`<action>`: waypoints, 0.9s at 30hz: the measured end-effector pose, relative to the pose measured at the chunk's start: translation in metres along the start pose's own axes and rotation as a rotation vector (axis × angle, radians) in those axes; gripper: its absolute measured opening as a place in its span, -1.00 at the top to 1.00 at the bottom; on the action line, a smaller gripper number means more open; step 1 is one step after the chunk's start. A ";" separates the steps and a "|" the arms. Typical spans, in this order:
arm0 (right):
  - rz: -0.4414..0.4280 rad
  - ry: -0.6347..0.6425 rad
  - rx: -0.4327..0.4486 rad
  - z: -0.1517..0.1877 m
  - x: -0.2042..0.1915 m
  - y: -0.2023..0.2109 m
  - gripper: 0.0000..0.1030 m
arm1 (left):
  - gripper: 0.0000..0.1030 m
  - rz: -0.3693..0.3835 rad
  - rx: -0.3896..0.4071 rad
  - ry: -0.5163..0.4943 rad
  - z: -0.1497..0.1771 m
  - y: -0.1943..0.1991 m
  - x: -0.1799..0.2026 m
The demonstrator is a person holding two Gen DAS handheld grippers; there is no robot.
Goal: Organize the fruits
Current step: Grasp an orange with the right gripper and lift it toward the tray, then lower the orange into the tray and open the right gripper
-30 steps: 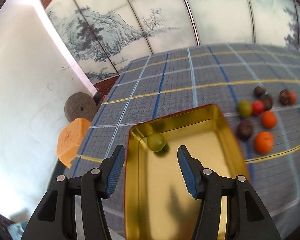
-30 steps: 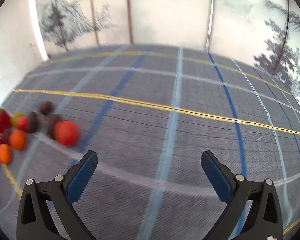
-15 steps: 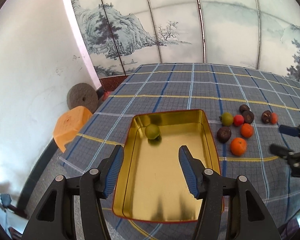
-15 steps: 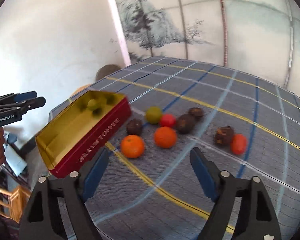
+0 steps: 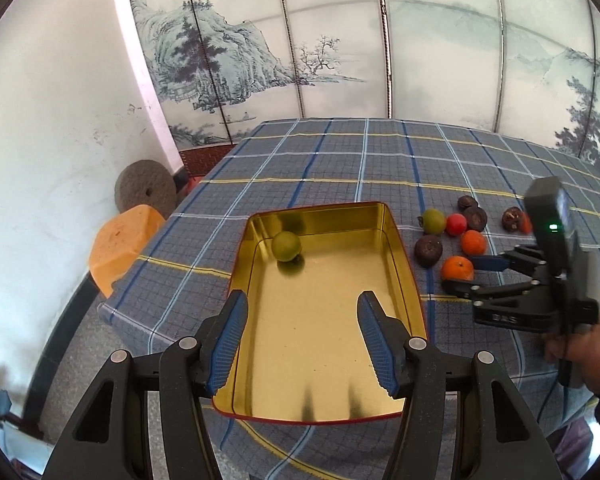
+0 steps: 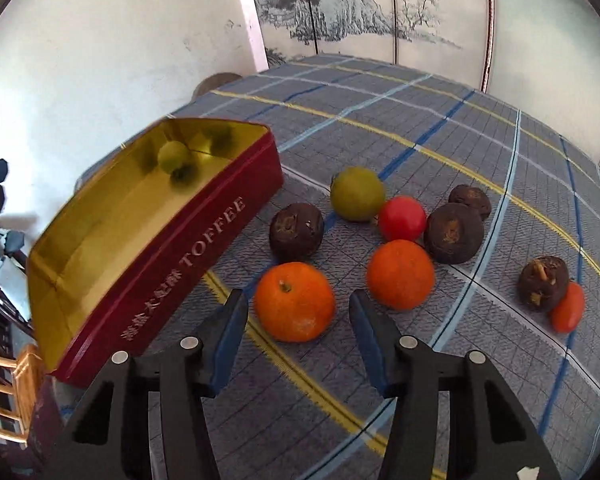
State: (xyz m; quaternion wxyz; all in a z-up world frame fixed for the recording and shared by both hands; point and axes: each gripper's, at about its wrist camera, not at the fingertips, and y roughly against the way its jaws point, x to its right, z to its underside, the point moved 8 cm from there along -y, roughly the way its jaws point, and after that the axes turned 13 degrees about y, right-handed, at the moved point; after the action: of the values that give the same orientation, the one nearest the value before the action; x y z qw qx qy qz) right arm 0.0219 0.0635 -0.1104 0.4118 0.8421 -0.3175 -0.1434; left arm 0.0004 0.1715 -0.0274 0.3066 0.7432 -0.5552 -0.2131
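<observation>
Right gripper (image 6: pixel 298 314): my jaws have just been closing, not yet touching the nearer orange (image 6: pixel 295 301) between them.
Left gripper (image 5: pixel 300 340): apart, empty, over my tin's (image 5: pixel 405 264) near end.
Tin: one green fruit (image 5: pixel 286 245), far-left corner.
Tablecloth (image 6: pixel 380 96): two oranges, two red, one green, four dark brown.

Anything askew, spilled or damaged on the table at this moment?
Nothing spilled. The toffee tin sits upright with one green fruit inside. The dark brown fruits look wrinkled with pale scarred patches; whether that is damage is unclear.
</observation>
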 end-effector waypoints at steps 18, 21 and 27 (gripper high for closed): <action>-0.219 0.156 0.132 -0.081 -0.092 0.038 0.29 | -0.17 -0.038 0.031 0.028 0.000 0.010 -0.025; -0.258 0.186 0.096 -0.091 -0.110 0.019 0.29 | -0.18 -0.051 0.039 0.033 0.000 0.013 -0.031; -0.312 0.195 0.031 -0.101 -0.136 -0.016 0.28 | -0.18 -0.063 0.048 0.046 0.000 0.017 -0.043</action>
State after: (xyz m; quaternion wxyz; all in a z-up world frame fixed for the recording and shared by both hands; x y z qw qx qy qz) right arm -0.0232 0.2202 -0.0630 0.4001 0.8973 -0.1438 -0.1184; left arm -0.0234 0.2093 -0.0166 0.2948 0.7722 -0.5291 -0.1921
